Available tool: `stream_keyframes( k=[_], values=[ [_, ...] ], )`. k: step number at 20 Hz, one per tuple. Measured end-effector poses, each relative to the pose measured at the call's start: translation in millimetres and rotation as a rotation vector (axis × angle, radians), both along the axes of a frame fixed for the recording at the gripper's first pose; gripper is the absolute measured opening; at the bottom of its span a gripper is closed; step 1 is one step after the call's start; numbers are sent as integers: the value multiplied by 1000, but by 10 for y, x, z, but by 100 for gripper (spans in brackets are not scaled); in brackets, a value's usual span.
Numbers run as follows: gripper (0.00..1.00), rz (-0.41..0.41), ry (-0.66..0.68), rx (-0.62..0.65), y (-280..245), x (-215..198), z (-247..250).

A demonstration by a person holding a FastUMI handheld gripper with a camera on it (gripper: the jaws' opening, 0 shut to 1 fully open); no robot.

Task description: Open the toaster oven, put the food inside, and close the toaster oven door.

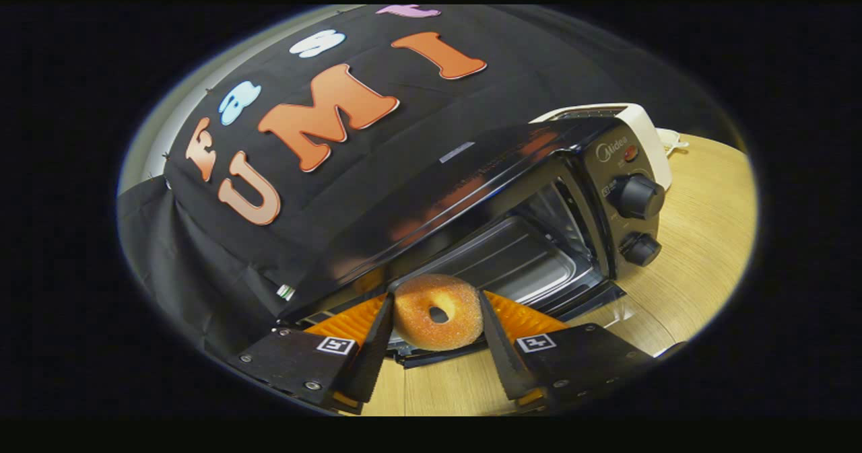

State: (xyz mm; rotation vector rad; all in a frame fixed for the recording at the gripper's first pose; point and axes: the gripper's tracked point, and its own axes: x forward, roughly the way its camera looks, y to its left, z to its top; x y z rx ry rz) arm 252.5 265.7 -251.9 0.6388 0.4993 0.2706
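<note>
Wooden bench [700, 237] carrying oven [512, 197], door down, cavity open; tool [436, 318] clamped on donut [438, 311] at the cavity mouth, best carried level and deep onto the tray [505, 264] before the grip parts, clear of the knobs [636, 197].

One doughnut [438, 313], one toaster oven [539, 190], two knobs [638, 197], one white toaster [643, 126], one hand-held gripper [434, 318].
</note>
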Motion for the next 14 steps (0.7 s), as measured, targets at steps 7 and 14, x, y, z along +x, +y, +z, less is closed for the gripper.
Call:
stream_keyframes(
  k=[7,14],
  values=[
    [73,-53,-10,-14,-1,291,-132],
    [98,-40,-36,-106,-33,135,-105]
  ],
)
